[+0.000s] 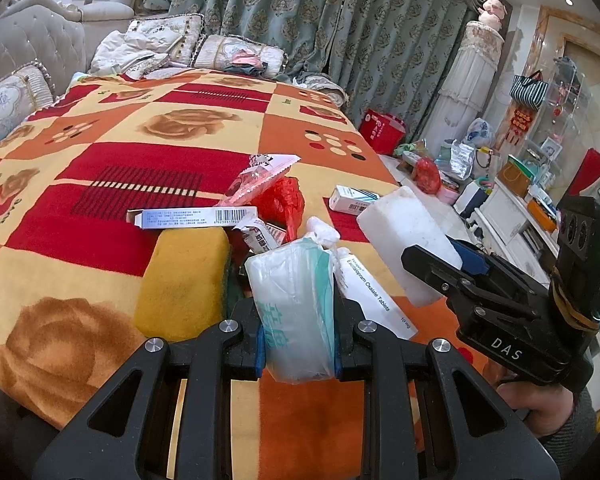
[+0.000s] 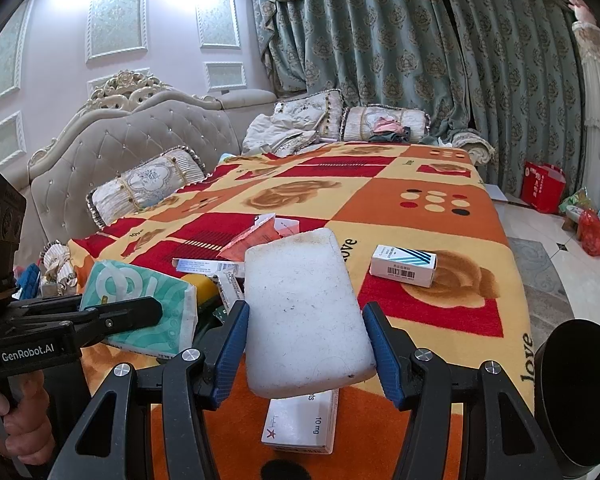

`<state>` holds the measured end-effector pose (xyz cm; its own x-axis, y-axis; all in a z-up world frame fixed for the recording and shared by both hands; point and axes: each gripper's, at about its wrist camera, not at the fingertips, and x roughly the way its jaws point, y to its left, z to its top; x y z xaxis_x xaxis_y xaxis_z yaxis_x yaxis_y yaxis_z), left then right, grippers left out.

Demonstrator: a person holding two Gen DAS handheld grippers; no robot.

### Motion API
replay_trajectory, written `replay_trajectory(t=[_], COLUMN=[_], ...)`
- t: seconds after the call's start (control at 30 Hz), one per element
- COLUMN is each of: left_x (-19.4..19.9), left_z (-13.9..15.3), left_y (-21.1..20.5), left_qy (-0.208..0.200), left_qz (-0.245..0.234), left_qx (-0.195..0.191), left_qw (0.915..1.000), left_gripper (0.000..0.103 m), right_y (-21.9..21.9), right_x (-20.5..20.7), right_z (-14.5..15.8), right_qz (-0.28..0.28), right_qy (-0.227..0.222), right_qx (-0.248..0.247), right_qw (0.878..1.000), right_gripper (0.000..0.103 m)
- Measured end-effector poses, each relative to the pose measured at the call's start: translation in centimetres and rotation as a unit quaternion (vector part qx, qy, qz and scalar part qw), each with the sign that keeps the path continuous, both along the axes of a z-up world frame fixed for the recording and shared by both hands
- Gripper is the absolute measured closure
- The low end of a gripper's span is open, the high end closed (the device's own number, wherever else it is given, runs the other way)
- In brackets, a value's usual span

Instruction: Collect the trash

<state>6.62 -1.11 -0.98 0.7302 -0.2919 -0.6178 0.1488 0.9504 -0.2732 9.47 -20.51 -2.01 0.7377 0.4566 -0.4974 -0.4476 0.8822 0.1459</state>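
Note:
My left gripper (image 1: 299, 344) is shut on a white-and-green tissue pack (image 1: 296, 304), held above the blanket; the pack also shows in the right wrist view (image 2: 140, 304). My right gripper (image 2: 306, 344) is shut on a white foam block (image 2: 306, 312), also seen in the left wrist view (image 1: 406, 240). Beneath lie an Escitalopram tablet box (image 1: 374, 296), a yellow sponge (image 1: 184, 280), a long barcode box (image 1: 192, 216), red plastic wrappers (image 1: 280, 196) and a small white-blue medicine box (image 2: 403, 266).
The trash lies on a bed with an orange, red and yellow blanket (image 2: 440, 204). Pillows (image 2: 144, 184) and a tufted headboard (image 2: 132, 140) stand at left. Curtains (image 2: 420, 60) hang behind. Bags and clutter (image 1: 428, 172) sit on the floor at right. A black round container (image 2: 576, 396) is at lower right.

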Motion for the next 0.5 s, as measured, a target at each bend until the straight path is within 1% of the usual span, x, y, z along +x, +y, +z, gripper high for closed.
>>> replay_trajectory(t=[0.5], left_x=[0.00], left_z=[0.10], left_y=[0.11], left_qy=[0.000], left_qz=[0.001], left_qx=[0.001], left_qw=[1.0000], left_gripper=[0.082], right_y=[0.01], right_x=[-0.02], right_z=[-0.02], right_qz=[0.000], right_qy=[0.000], right_qx=[-0.001], right_qw=[1.000], right_gripper=[0.047])
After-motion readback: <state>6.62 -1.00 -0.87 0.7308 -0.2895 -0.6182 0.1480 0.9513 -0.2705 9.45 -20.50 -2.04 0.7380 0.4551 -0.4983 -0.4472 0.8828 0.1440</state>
